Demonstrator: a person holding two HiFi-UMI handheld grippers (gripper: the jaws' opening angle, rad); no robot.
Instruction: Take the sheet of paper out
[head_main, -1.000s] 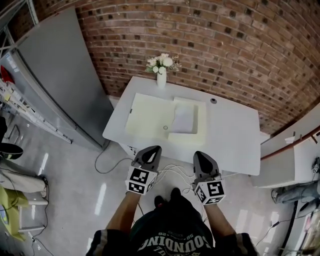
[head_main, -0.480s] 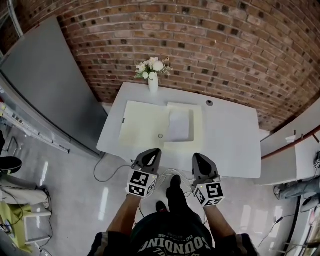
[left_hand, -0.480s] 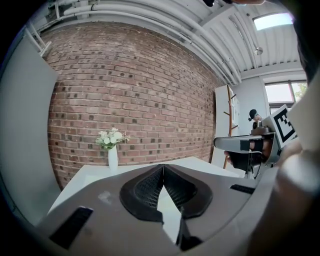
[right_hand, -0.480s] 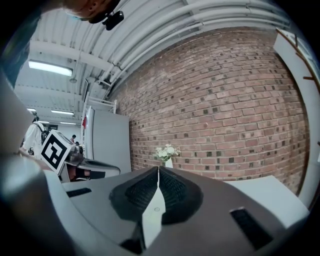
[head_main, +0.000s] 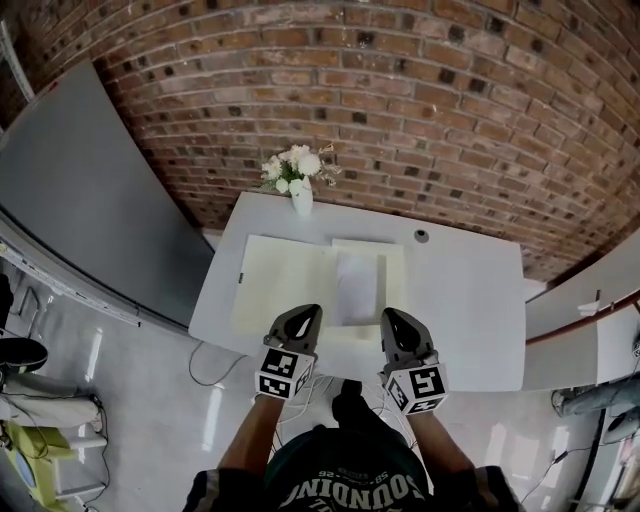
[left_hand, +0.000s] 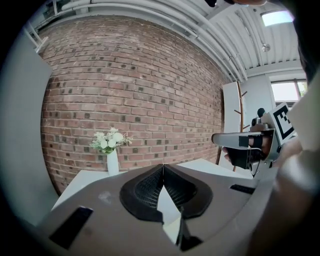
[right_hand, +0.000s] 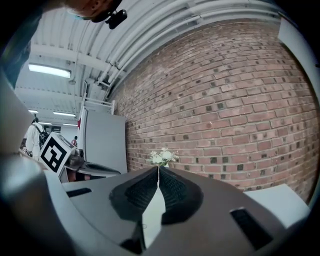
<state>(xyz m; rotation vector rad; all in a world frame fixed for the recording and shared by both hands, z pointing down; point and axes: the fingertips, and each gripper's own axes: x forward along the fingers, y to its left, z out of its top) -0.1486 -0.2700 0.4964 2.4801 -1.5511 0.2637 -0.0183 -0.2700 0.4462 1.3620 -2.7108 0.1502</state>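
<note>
I hold my left gripper (head_main: 307, 312) and right gripper (head_main: 390, 315) side by side above the desk's (head_main: 465, 300) near edge, both jaws pressed together on nothing, while the sheet of paper (head_main: 356, 285) lies in the open pale-yellow folder (head_main: 280, 280) mid-desk, just beyond them

1 white sheet of paper (head_main: 357, 287) lies flat, apparently inside the open pale-yellow folder (head_main: 283, 285).

We hold our left gripper (head_main: 304, 314) and right gripper (head_main: 390, 316) side by side ahead of us. Each one's fingers (left_hand: 142, 192) are closed tip to tip.
</note>
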